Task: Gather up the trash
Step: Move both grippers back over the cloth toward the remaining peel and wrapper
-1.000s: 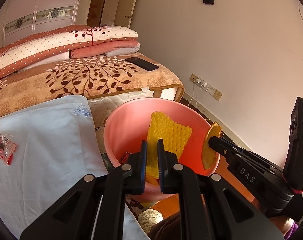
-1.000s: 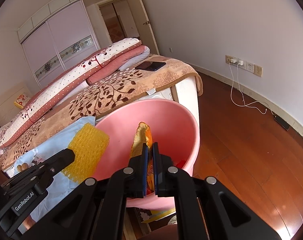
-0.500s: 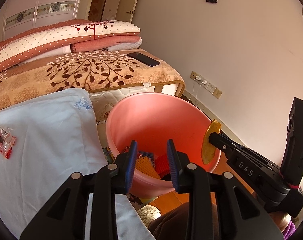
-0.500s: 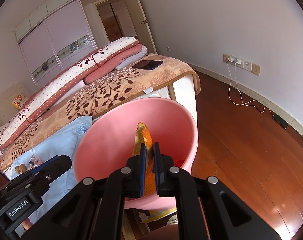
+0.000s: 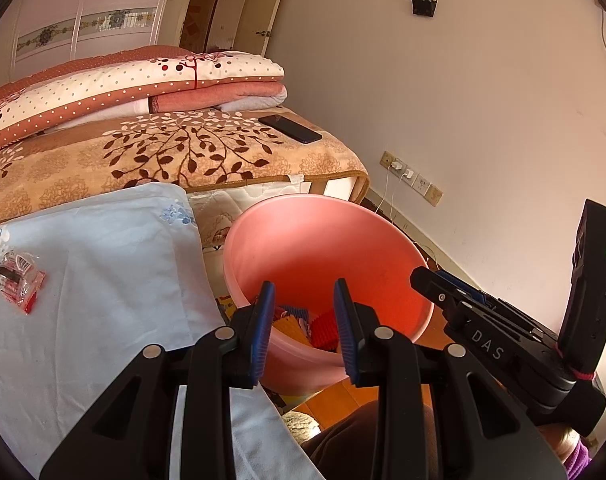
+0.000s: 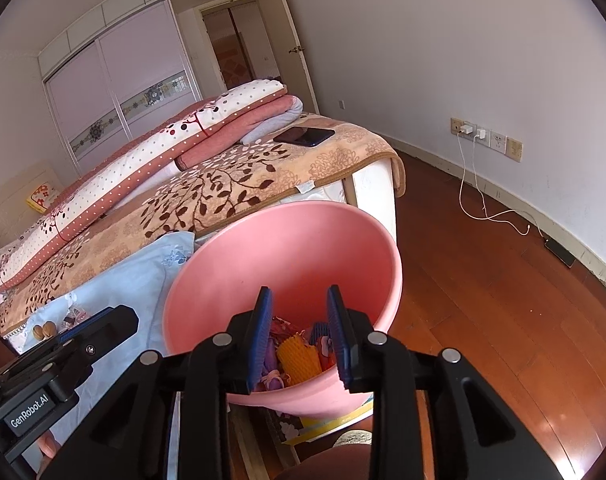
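A pink plastic bucket (image 5: 323, 240) stands on the floor beside the bed; it also shows in the right wrist view (image 6: 287, 248). Several pieces of trash lie at its bottom, among them a yellow foam net (image 6: 299, 360) and a red piece (image 5: 325, 326). My left gripper (image 5: 303, 320) is open and empty over the bucket's near rim. My right gripper (image 6: 299, 324) is open and empty over the bucket too. A red and clear wrapper (image 5: 17, 284) lies on the light blue cloth (image 5: 103, 264) to the left.
The bed (image 5: 183, 152) with folded quilts (image 5: 143, 84) and a black phone (image 5: 290, 129) lies behind the bucket. A wall with sockets and a white cable (image 6: 475, 184) is at the right. Small items (image 6: 43, 330) lie on the blue cloth. Wooden floor (image 6: 483, 300) lies to the right.
My left gripper opened and the yellow foam net fell into the bucket. Then my right gripper opened and its orange piece dropped in too.
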Motion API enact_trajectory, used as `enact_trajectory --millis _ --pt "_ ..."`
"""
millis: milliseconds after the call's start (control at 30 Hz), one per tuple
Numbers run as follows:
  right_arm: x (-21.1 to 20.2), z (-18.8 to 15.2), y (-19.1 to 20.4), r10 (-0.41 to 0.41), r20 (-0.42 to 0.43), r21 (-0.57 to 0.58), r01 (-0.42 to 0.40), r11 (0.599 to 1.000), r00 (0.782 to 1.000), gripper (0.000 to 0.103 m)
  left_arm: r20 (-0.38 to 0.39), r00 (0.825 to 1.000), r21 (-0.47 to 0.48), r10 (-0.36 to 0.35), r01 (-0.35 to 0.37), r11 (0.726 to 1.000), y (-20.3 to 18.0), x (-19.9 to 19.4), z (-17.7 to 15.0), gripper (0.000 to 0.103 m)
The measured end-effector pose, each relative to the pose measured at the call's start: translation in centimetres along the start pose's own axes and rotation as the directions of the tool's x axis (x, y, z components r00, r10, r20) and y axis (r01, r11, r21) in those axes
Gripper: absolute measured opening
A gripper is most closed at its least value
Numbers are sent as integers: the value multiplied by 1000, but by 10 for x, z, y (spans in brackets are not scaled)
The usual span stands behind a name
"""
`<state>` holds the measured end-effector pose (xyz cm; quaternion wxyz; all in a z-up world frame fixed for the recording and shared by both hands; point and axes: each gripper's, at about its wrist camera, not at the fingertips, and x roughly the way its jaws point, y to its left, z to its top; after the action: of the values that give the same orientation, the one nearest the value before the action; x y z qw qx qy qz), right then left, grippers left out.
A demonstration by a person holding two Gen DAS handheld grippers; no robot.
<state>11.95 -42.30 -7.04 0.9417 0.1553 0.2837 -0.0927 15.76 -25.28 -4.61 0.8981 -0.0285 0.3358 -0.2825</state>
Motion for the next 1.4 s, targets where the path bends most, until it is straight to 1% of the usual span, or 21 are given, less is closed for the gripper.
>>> enact_trajectory --millis 200,533,1000,1400 --pt "-12 -2 9 16 8 -19 -15 1000 1000 27 16 1000 -10 6 -6 1000 4 -12 0 30" --pt "-31 -13 30 57 5 -49 -57 997 998 27 27 999 -15 45 -44 999 14 -36 -8 30" --pt "-52 -35 75 122 -30 -116 -125 985 992 27 36 994 -20 102 -101 995 36 -76 -28 30" --pt "-61 -50 109 153 -62 -177 -162 971 986 27 31 989 -5 144 -144 990 59 -101 -45 30"
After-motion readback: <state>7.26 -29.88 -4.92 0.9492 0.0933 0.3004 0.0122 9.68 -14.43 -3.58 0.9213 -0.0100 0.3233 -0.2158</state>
